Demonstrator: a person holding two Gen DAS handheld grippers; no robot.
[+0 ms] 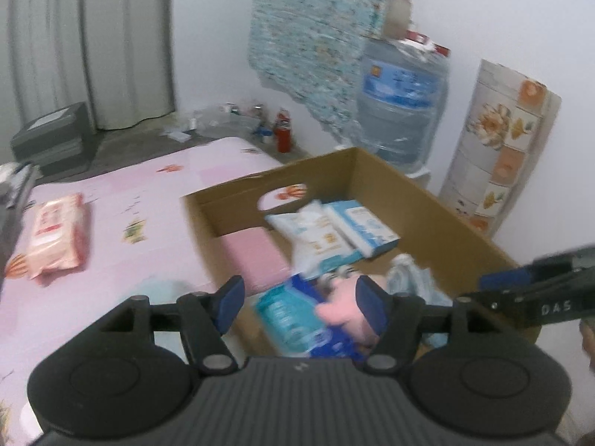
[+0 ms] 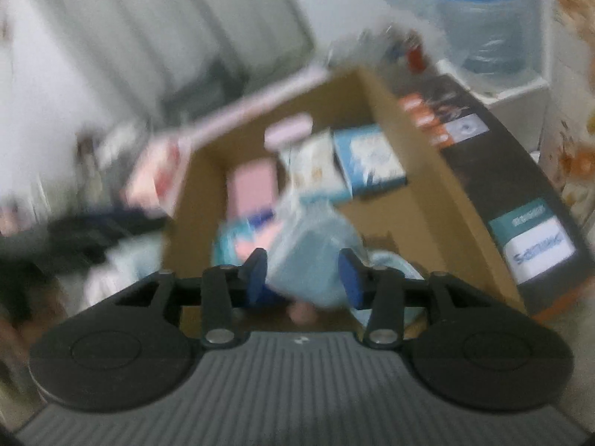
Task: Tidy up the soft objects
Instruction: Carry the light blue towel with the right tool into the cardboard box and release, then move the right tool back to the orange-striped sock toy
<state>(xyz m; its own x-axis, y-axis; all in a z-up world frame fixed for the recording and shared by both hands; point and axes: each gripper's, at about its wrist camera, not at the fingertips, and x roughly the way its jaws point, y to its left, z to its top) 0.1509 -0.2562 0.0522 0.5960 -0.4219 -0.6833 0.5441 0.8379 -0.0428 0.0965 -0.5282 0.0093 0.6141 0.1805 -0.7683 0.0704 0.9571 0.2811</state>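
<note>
My blue pads (image 1: 232,303) are showing against black arms. A brown cardboard box (image 1: 427,200) is holding a pink block (image 1: 256,256) and a blue-and-white packet (image 1: 366,228) at centre frame. At left, a pink sheet (image 1: 148,200) is showing small orange motifs.

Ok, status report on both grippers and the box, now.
Left gripper open over the cardboard box, pink soft item beneath. Right gripper open, pale blue pack between its jaws. One pink pack on the bed. Nothing blocking.
</note>
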